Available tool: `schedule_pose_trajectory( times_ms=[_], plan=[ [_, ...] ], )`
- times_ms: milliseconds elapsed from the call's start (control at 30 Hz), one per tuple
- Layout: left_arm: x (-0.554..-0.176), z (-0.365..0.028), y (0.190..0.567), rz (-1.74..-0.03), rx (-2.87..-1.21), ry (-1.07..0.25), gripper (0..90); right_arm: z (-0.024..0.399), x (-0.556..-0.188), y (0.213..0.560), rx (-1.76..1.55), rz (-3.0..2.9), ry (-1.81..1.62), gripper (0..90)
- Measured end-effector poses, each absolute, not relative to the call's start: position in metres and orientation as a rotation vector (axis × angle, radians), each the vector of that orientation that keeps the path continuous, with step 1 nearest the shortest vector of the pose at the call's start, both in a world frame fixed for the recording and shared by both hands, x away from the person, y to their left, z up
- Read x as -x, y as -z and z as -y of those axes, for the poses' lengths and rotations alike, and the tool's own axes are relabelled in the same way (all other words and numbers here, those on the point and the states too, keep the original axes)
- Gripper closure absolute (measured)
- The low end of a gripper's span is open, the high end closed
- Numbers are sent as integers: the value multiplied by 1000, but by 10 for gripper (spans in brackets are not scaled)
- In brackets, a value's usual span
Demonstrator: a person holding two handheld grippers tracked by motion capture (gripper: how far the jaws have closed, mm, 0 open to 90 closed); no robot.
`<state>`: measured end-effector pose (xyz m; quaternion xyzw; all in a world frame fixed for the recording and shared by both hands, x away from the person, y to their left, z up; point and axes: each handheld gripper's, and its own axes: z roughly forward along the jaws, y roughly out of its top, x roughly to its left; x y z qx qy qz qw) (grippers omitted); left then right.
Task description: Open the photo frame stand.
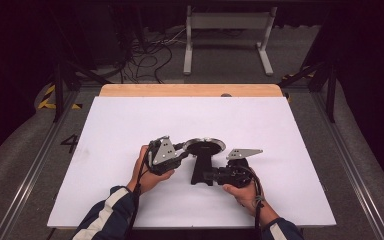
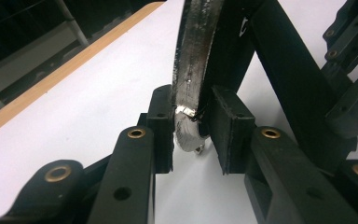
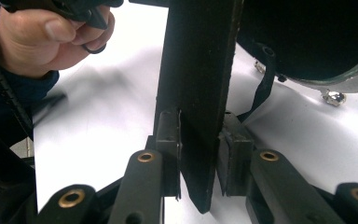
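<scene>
The work in hand looks like handling a small stand [image 1: 202, 167] with 2 grippers at once: a round metal-rimmed disc [image 1: 204, 145] on top, a black post [image 1: 201, 162] under it, and a black foot at the near end. To do this step well, I would keep both grips firm and move both hands together, so the post does not twist between the pads. The disc rim is thin and shiny, so it could slide; the left hand should pull gently and straight, not lever it.

The left gripper [image 1: 182, 150] is clamped on the disc rim: in the left gripper view the silver edge [image 2: 191, 93] stands between the 2 black pads [image 2: 230, 126], touching both. No earlier picture bears on it, so I say only that the grip looks tight.

The right gripper [image 1: 211, 175] is clamped on the black post: in the right gripper view the dark bar [image 3: 196, 93] sits between its pads [image 3: 168, 135], pressed from both sides, with the disc's underside [image 3: 307, 42] above and to the right.

The stand sits near the middle of the white table [image 1: 130, 125], slightly toward the near edge. It lies between the 2 hands, with the left hand [image 1: 147, 172] just left of the disc and the right hand [image 1: 242, 190] just right of the foot.
</scene>
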<state>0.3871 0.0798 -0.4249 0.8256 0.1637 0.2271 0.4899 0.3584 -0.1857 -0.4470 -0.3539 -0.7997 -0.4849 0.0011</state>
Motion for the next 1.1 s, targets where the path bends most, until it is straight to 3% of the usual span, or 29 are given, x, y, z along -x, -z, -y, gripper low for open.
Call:
schedule_pose_trajectory(
  times_ms=[100,167,200,267,500,767,1100],
  plan=[
    [-391,-77,430,-390,-2038,-524,664,186,-357,448,1108,2512,1523,744],
    [-396,-72,434,-389,-2082,-558,547,185,-357,449,1098,2509,1508,754],
    [-402,-72,437,-398,-2081,-507,492,185,-357,452,1091,2516,1494,757],
    [-406,-69,442,-397,-2092,-483,487,186,-356,452,1091,2509,1497,757],
    [-415,-61,455,-399,-2153,-460,510,187,-354,453,1092,2512,1501,757],
    [-413,-52,456,-378,-2178,-528,656,188,-353,453,1113,2508,1495,769],
    [-414,-56,457,-384,-2182,-511,699,190,-354,453,1126,2508,1487,768]
  ],
)
